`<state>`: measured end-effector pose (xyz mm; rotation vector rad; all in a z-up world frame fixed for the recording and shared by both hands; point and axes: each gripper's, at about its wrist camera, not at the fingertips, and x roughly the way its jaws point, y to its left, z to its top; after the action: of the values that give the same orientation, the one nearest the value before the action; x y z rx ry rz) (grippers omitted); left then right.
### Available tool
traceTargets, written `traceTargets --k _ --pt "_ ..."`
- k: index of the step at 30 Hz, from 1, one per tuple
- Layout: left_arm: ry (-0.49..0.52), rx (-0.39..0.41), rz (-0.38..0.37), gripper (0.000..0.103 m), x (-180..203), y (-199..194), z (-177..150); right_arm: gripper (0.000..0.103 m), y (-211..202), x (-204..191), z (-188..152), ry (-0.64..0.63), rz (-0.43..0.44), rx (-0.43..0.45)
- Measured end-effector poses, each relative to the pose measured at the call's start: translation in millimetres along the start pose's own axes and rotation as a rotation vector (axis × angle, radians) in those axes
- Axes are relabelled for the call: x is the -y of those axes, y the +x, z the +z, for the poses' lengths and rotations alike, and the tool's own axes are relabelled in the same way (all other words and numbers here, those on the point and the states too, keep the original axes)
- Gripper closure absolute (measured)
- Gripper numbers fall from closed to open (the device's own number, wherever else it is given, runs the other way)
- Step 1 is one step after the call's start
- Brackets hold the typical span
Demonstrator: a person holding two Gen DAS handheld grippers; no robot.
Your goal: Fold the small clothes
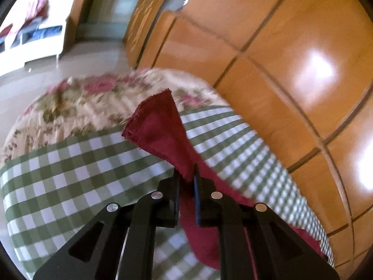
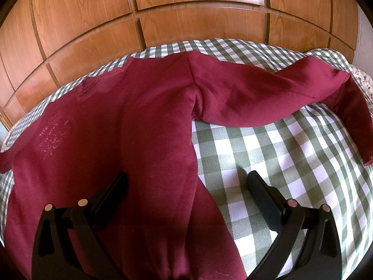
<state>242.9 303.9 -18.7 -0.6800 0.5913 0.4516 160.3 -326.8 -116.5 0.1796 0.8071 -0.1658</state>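
Wooden panelled wardrobe [image 2: 186,2] is filling the far side of the right wrist view; in the left wrist view it is running along the right.

Bed is carrying a green-and-white checked cover [image 2: 268,163], with a floral quilt [image 1: 81,100] showing beyond it at the far left in the left wrist view.

Dark red long-sleeved top [image 2: 151,128] is lying spread flat on the checked cover, body running from near to far at left-centre. One sleeve [image 2: 268,88] is stretching out to the right, its cuff end drooping toward the near right. Faint pink print is showing on the body at the left.

Left tool [image 1: 186,175] is sitting pressed together and pinching a piece of the red top; the fabric is rising out of the tips in a raised flap, its stitched hem [image 1: 132,137] pointing away to the far side. Left view is blurred.

Right tool [image 2: 186,179] is standing spread wide above the lower part of the body, left finger over the red fabric, right finger over the bare checked cover. Nothing is being gripped; whether the tips are touching the cloth I cannot tell.
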Motion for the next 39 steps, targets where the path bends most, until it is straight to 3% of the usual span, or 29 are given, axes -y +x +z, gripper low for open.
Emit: traceTargets --k 5,8,15,21,32,39 --pt "0.150 0.072 -0.086 0.094 55.8 -31.2 -16.6 0.002 0.0 -0.6 0.2 0.001 0.001 0.001" --pt "0.269 0.076 -0.139 0.094 93.1 -43.9 -35.3 0.002 0.0 -0.6 0.2 0.002 0.002 0.001" --pt "0.477 0.010 -0.258 0.094 175.2 -59.8 -102.4 0.002 0.0 -0.4 0.2 0.002 0.002 0.001" --pt "0.569 -0.049 -0.311 0.094 226.1 -66.3 -162.5 0.002 -1.4 -0.1 0.1 0.009 0.011 0.004" --pt "0.739 -0.168 -0.349 0.094 278.5 -57.8 -254.2 0.002 -3.0 -0.3 -0.4 0.009 0.014 0.004" --pt "0.809 -0.206 -0.357 0.094 295.9 -52.4 -288.2 0.002 -2.8 0.4 -0.4 0.009 0.014 0.004"
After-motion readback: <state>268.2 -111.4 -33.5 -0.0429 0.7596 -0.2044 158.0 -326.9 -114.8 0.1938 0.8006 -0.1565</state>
